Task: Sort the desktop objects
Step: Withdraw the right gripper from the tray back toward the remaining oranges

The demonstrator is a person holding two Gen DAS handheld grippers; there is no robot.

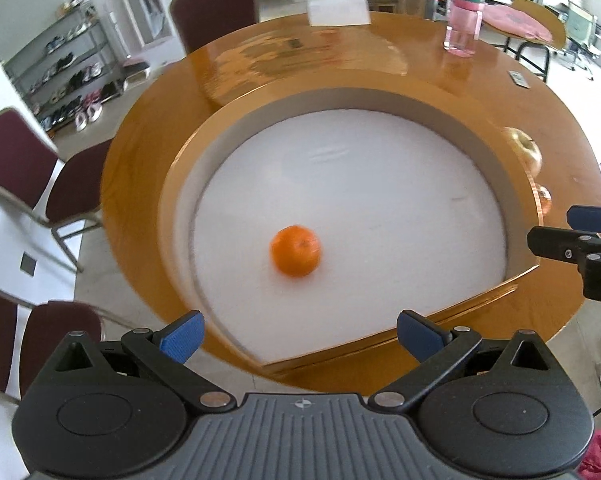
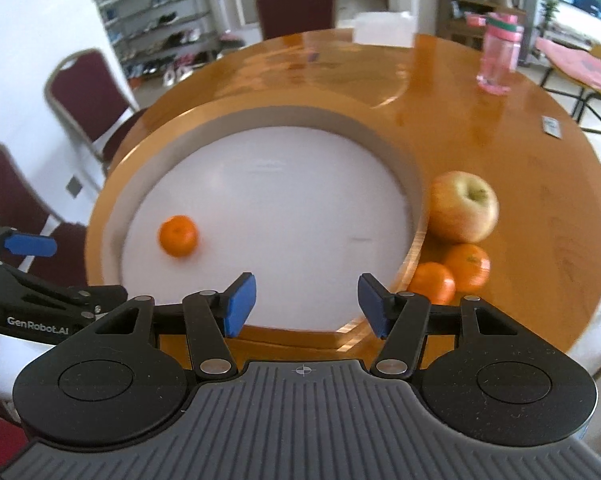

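Sorting looks partly done, judging by how the fruit lies: one mandarin [image 2: 178, 236] sits alone on the white floor of the wide round tray [image 2: 260, 118], while an apple [image 2: 463, 206] and two more mandarins [image 2: 450, 274] rest on the counter [image 2: 520, 152] just outside the tray's right rim, touching or nearly touching one another. If the tray is where fruit belongs, those three remain; the blur makes it hard to say whether the lone mandarin is rolling or settled. The left tongs [image 1: 298, 336] hover over the tray's near edge with the blue pads spread wide, holding nothing. The right tongs [image 2: 306, 306] are likewise apart and empty, poised above the near rim, close to the outside mandarins.
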